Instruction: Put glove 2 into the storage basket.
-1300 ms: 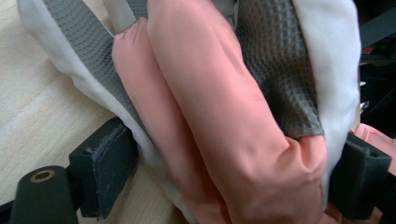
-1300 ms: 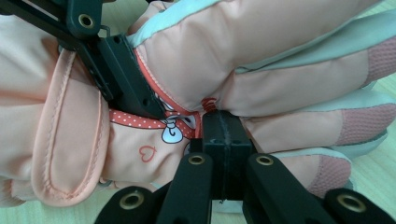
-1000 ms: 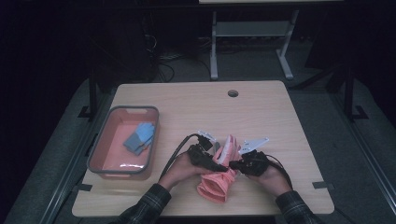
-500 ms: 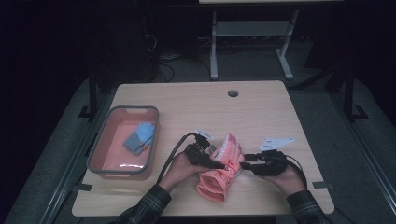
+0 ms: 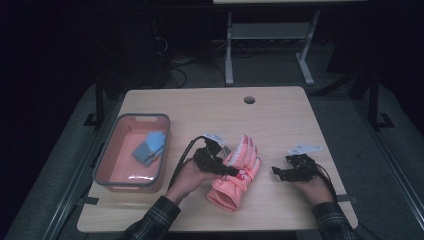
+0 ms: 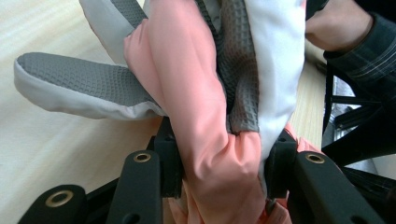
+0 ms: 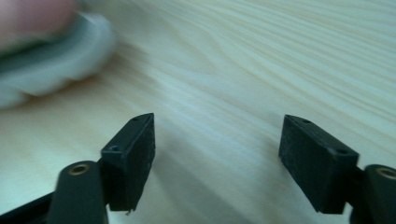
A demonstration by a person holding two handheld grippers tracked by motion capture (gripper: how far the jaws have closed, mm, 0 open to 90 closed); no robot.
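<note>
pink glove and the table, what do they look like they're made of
Glove: the shell looks like soft woven fabric, matte pink and white, creasing where the left gripper pinches it; the grey patches seem rubbery, with a waffle grip texture. Table: pale wood-grain top, likely laminate or veneer, smooth with a faint sheen.

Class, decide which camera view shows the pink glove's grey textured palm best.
The left gripper view: the pink glove sits close between the jaws, grey grip visible. The high view shows its pink back; the right gripper view shows a blurred edge.
</note>
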